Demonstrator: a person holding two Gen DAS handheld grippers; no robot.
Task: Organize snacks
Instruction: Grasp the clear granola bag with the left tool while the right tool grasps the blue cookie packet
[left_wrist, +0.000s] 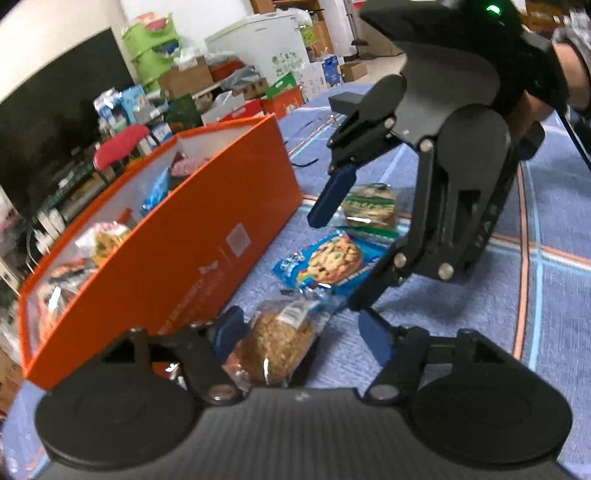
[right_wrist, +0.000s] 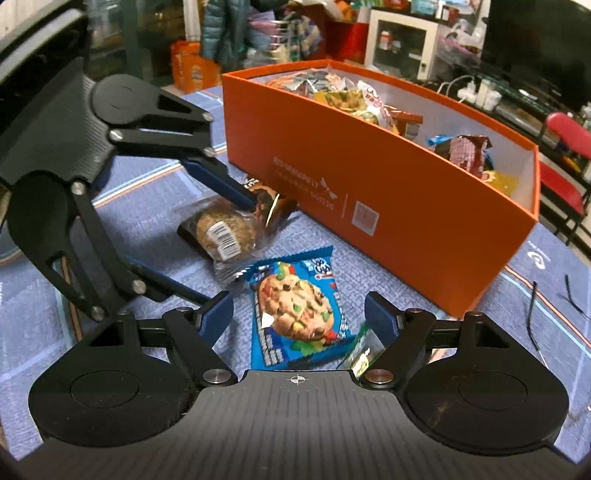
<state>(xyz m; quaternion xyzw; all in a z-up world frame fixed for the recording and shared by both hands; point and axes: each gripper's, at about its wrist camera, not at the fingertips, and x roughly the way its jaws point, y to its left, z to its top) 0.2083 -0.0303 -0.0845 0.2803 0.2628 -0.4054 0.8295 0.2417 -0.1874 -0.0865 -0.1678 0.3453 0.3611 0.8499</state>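
An orange box (left_wrist: 207, 243) (right_wrist: 369, 177) holding several snack packets stands on a blue mat. Beside it lie a brown oat cookie in clear wrap (left_wrist: 277, 343) (right_wrist: 225, 229), a blue chocolate-chip cookie packet (left_wrist: 332, 260) (right_wrist: 295, 314) and a green packet (left_wrist: 369, 206) (right_wrist: 364, 350). My left gripper (left_wrist: 303, 332) (right_wrist: 207, 240) is open with its jaws on either side of the oat cookie. My right gripper (right_wrist: 299, 317) (left_wrist: 343, 254) is open and straddles the blue cookie packet.
The blue patterned mat (left_wrist: 554, 295) (right_wrist: 44, 332) extends to the right of the snacks. Black cable ties (right_wrist: 535, 317) lie on it. A red chair (right_wrist: 569, 147) (left_wrist: 118, 146), a dark TV screen (left_wrist: 55, 110) and cluttered boxes stand behind the orange box.
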